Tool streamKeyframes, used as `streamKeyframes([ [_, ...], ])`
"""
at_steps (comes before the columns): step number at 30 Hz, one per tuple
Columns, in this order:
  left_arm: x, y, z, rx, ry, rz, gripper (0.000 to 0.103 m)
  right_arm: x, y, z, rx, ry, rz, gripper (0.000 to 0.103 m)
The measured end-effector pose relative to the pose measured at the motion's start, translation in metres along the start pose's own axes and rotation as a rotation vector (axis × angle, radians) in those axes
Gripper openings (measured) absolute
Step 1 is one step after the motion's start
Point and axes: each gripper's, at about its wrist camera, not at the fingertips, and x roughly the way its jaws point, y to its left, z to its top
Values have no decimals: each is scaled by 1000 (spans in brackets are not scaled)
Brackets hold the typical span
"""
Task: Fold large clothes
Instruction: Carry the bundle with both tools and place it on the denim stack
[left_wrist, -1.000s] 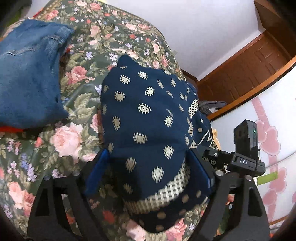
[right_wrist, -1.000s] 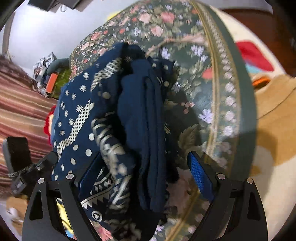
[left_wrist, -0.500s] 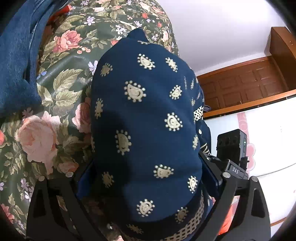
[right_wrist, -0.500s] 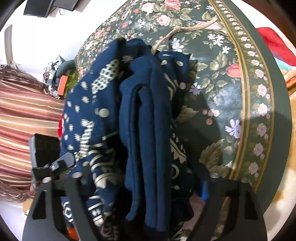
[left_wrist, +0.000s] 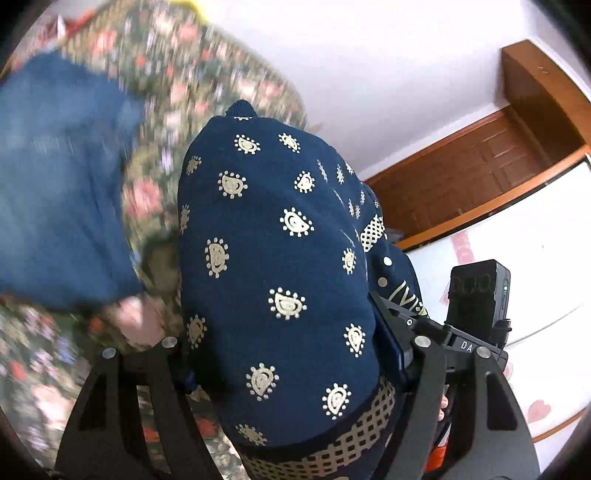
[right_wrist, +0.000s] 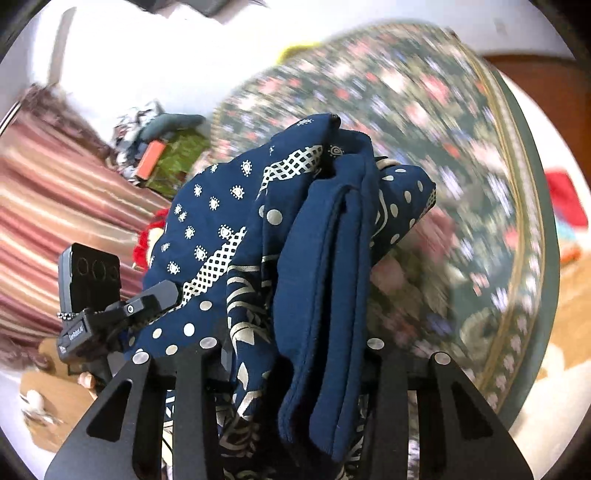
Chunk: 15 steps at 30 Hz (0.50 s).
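A folded navy garment (left_wrist: 273, 229) with cream paisley and lattice print fills the left wrist view. My left gripper (left_wrist: 284, 350) holds its near end, jaws closing, the blue pad pressed into the cloth. In the right wrist view the same garment (right_wrist: 325, 258) hangs in thick folds between the fingers of my right gripper (right_wrist: 295, 347), whose jaws are closing on it too. The bundle is raised above the floral bedspread (right_wrist: 461, 147). Each view shows the other gripper at the garment's side: the right one (left_wrist: 476, 295), the left one (right_wrist: 96, 295).
Blue denim clothing (left_wrist: 55, 184) lies on the bedspread (left_wrist: 155, 110) to the left. Brown wooden panelling (left_wrist: 461, 177) and a white wall stand behind. A striped curtain (right_wrist: 55, 206), clutter with an orange item (right_wrist: 151, 158) and a red cloth (right_wrist: 565, 199) edge the bed.
Both grippers have narrowed onto the navy garment and risen with it. The bundle has come up off the bedspread, which now blurs behind it.
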Motion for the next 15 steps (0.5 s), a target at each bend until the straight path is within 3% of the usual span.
streamKeyframes([
  [7,-98,-4,43,81,-143,21,73,3,82,19,-133,-93,59,35],
  [10,-135,9,60,107,-191,53,73,23,108,28,-158,-108,93,35],
  [15,-161,47,90,94,-210,106,73,75,133,44,-139,-94,118,35],
])
